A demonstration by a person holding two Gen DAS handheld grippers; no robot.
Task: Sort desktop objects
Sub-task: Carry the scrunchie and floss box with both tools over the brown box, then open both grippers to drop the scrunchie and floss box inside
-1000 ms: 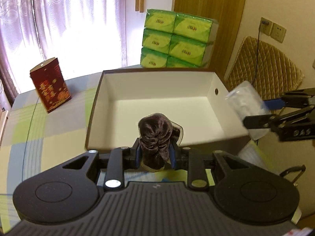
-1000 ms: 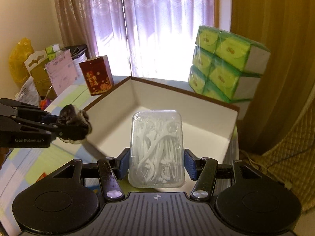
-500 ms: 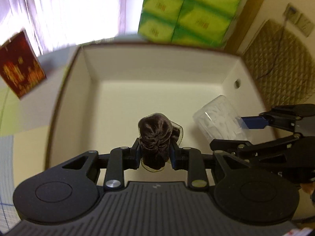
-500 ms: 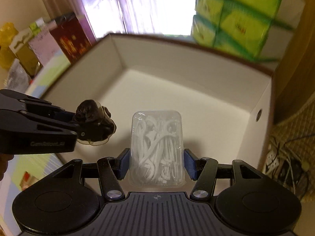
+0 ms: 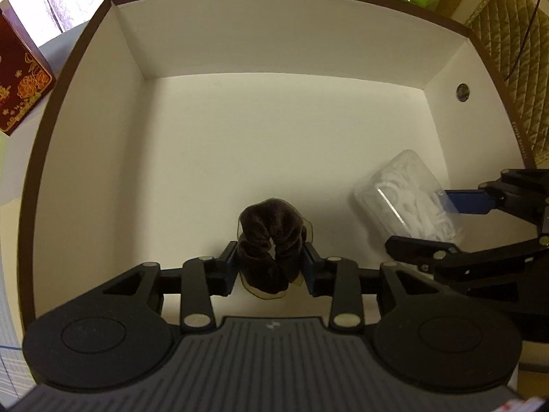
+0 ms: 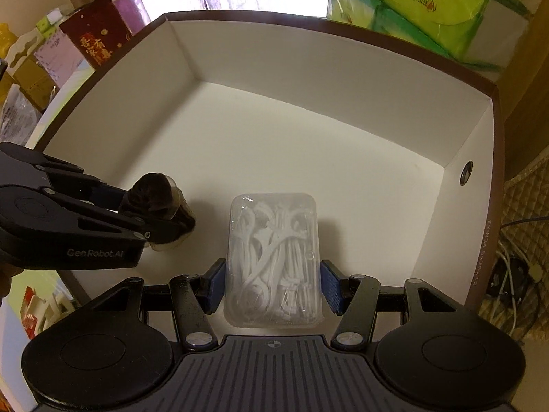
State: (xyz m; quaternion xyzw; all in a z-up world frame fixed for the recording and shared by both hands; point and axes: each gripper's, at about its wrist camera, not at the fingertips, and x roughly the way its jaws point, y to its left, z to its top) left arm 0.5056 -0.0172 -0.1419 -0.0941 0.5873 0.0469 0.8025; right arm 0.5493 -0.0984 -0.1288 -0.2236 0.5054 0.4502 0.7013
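I've brought both grippers down inside the box [image 5: 137, 41]; left gripper [image 5: 270, 263] jaws just widened (scrunchie [image 5: 271, 250] unbunched between them).

You have the scrunchie [image 5: 271, 237] and floss-pick case [image 6: 274, 261] low inside the box [image 5: 274, 27], near its front wall, scrunchie left of case.

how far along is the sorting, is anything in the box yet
Nothing lies loose in the white box yet. In hand: the left gripper, jaws just opening, has the brown scrunchie between its pads low inside the box; the right gripper holds the clear floss-pick case there too. Left: letting both go and drawing back.
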